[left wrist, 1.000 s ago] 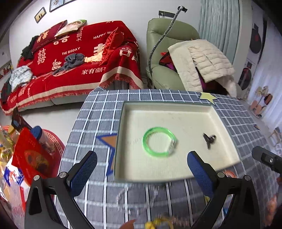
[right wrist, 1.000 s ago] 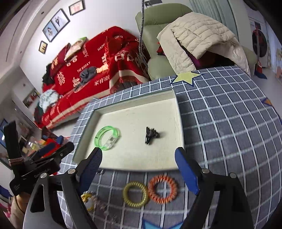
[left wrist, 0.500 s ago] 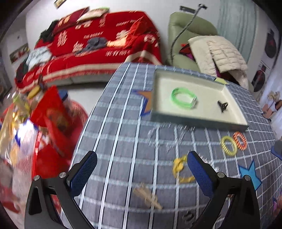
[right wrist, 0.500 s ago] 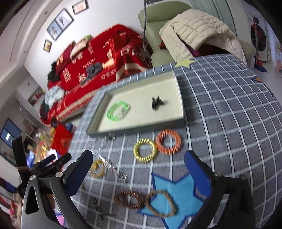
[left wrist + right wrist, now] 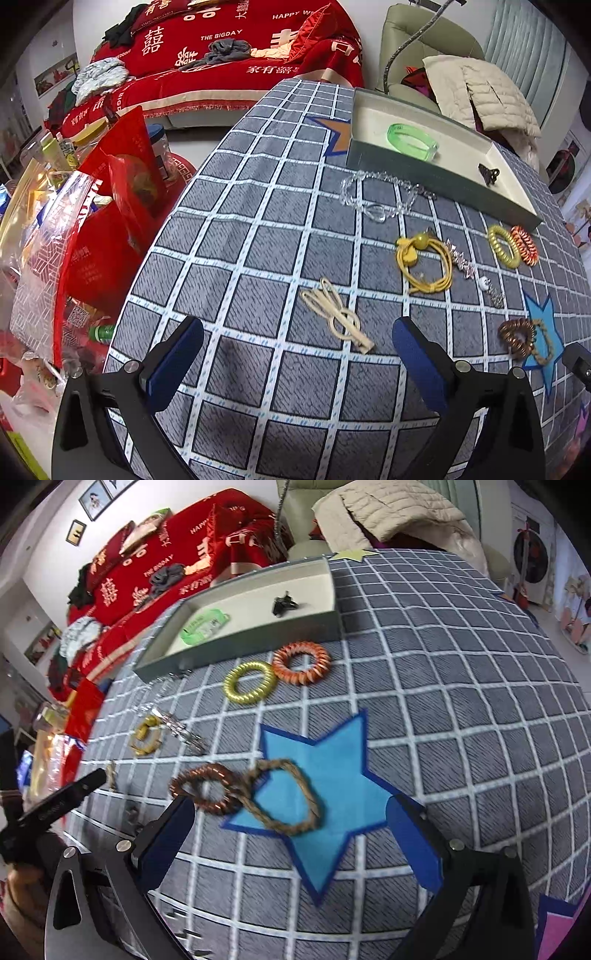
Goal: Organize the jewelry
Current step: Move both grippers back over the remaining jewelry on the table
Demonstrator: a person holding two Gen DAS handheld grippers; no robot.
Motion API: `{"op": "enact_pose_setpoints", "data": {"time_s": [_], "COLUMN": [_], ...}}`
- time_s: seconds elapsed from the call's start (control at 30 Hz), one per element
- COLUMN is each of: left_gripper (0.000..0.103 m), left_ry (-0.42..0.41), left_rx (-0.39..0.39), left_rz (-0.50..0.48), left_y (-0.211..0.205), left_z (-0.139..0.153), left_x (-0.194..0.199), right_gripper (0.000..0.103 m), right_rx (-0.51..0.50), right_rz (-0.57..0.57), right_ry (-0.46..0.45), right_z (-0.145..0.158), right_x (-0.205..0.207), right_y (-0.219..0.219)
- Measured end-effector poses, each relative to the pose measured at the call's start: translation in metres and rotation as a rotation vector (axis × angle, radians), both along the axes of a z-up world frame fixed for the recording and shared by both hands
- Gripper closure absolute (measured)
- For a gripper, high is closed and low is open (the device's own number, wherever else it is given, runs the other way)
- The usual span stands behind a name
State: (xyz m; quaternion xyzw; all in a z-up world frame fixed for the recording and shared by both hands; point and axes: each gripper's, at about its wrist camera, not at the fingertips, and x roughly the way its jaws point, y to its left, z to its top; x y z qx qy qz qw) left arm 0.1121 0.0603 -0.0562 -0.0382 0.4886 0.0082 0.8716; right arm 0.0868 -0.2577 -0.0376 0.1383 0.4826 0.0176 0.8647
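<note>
"HAPPY" and "THE BIGDAY" are read in white on the red sofa throw point(image 5: 236, 48). The left gripper point(image 5: 297, 363) is held with fingers wide and empty; the cream hair tie point(image 5: 338, 315) lies on the checked desk point(image 5: 258, 229) just ahead, between them. The right gripper point(image 5: 290, 843) fingers have just been opening and are spread wide, nothing gripped; the brown coil tie point(image 5: 207, 788) and the braided tan loop point(image 5: 288, 797) lie touching just ahead. The tray point(image 5: 236, 648) is set farther back, holding a green bangle point(image 5: 203, 626).

small dark pieces point(image 5: 132, 814) beside the brown coil ring point(image 5: 207, 788) blur shapeless.
</note>
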Motion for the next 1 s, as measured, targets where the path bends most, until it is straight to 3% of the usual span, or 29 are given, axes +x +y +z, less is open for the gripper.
{"op": "enact_pose_setpoints", "data": {"time_s": [0.3,0.4,0.53,0.77,1.0], "left_gripper": [0.000,0.000,0.000,0.001,0.034], "left_ry": [0.022,0.024,0.035,0.017,-0.008], "left_rx": [0.002,0.007,0.022,0.040,0.051], "left_rz": [0.033,0.032,0.033,0.000,-0.095], "left_y": [-0.001,-0.004,-0.008,-0.013,-0.025], "left_z": [-0.009,-0.011,-0.015,-0.014,-0.008], "left_x": [0.005,0.008,0.010,0.009,0.003], "right_gripper": [0.002,0.008,0.025,0.041,0.052], "right_rx": [-0.073,-0.094,-0.123,-0.261,-0.255], "right_rz": [-0.046,-0.031,-0.012,0.053,0.086], "right_ry": [0.005,0.012,0.026,0.018,0.022], "right_z": [-0.004,-0.007,-0.012,-0.013,-0.012], "right_x": [0.001,0.003,0.008,0.007,0.006], "right_y": [-0.006,-0.001,0.003,0.022,0.025]}}
